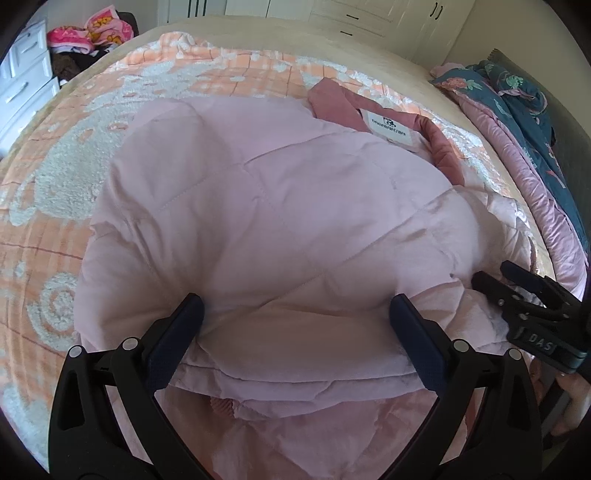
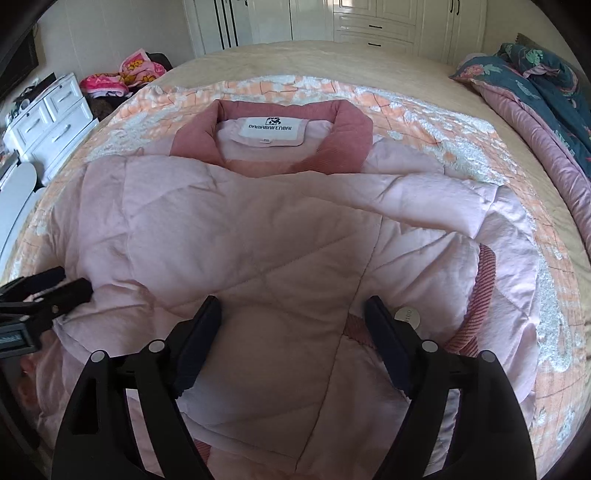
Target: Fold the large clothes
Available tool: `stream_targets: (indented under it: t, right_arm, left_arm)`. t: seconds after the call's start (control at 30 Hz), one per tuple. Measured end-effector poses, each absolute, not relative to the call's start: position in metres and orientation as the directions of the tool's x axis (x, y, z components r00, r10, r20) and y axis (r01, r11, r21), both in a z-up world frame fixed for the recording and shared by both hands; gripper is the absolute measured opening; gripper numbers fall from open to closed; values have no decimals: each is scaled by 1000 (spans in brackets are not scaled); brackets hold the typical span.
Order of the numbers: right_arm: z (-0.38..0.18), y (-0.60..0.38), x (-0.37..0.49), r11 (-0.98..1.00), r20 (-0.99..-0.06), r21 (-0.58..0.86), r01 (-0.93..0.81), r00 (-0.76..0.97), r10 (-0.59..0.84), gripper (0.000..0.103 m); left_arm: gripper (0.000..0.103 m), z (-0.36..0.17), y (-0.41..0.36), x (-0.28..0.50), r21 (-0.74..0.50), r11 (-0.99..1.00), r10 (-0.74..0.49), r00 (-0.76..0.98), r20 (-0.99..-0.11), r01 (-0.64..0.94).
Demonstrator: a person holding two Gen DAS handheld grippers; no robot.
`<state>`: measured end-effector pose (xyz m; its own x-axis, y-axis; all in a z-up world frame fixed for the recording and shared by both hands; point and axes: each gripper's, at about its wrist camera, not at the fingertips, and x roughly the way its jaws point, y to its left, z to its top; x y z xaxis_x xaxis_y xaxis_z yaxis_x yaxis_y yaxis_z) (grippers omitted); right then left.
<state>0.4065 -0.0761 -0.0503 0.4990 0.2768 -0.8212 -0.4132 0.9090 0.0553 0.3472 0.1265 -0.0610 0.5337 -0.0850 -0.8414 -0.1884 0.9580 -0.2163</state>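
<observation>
A pale pink quilted jacket [image 1: 280, 206] lies partly folded on the bed; it also shows in the right wrist view [image 2: 258, 236]. Its darker pink collar [image 2: 347, 133] with a white label [image 2: 271, 129] points to the far side. My left gripper [image 1: 295, 314] is open, its fingers straddling a thick fold at the jacket's near edge. My right gripper [image 2: 293, 317] is open over the jacket's near part, beside a ribbed cuff [image 2: 476, 306] and a snap button [image 2: 408, 317]. Each gripper shows at the edge of the other's view.
An orange and white blanket [image 1: 74, 177] covers the bed under the jacket. A dark floral quilt [image 2: 543, 96] is bunched at the far right. White drawers [image 2: 51, 118] and a pile of pink clothes [image 2: 125, 75] stand at the left. White wardrobes [image 2: 373, 26] line the back wall.
</observation>
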Motion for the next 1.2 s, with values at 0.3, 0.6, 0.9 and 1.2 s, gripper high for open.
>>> stream_targets:
  t: [0.3, 0.6, 0.9, 1.2]
  right_arm:
    - [-40, -90, 378, 919, -814, 45, -392, 519, 261, 85]
    - [-12, -117, 348, 934, -778, 109, -340, 556, 293, 94]
    - [13, -139, 330, 938, -744, 163, -307, 586, 321, 95]
    - [36, -147, 310, 931, -711, 178, -319, 613, 346, 95]
  left_arm:
    - [94, -45, 129, 327, -260, 943, -109, 547, -830, -207]
    - [94, -31, 126, 305, -276, 938, -118, 557, -822, -209]
    - [94, -11, 123, 287, -280, 937, -110, 584, -804, -210]
    - [94, 14, 118, 270, -283, 937, -102, 616, -781, -204]
